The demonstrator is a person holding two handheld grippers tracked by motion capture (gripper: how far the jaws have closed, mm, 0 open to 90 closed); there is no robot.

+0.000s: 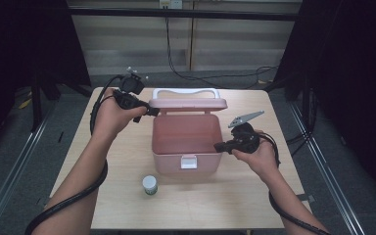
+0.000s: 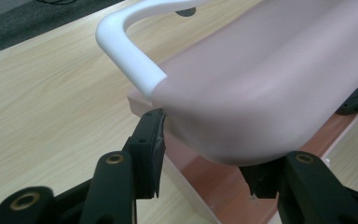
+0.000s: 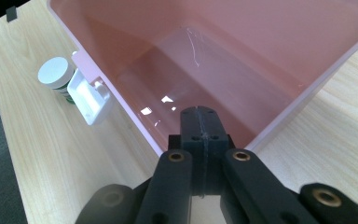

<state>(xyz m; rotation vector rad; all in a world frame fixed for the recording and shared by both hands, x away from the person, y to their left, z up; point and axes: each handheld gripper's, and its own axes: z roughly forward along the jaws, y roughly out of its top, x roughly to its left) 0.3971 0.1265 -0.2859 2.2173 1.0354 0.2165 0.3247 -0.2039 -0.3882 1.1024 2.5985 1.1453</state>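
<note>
While lid [image 1: 188, 103] stands open, box [image 1: 187, 142] holds nothing; bottle [image 1: 150, 185] waits at 7 o'clock on surface [image 1: 127, 205].
L claw [image 2: 205, 156] straddles lid edge, pads not clearly pressing; R claw [image 3: 199, 128] pressed together at box rim, pinching nothing.

Lab: dark curtains [image 1: 24, 44], floor rails [image 1: 17, 161]

The left forearm reaches forward from the bottom left, its hand wrapped around the left gripper [image 1: 152, 111], whose jaws point rightward and stand partly apart. The right forearm comes in from the bottom right, wrist bent inward, with the hand cupping the right gripper [image 1: 217, 146] from below. Its jaws point leftward and are pressed fully together.
</note>
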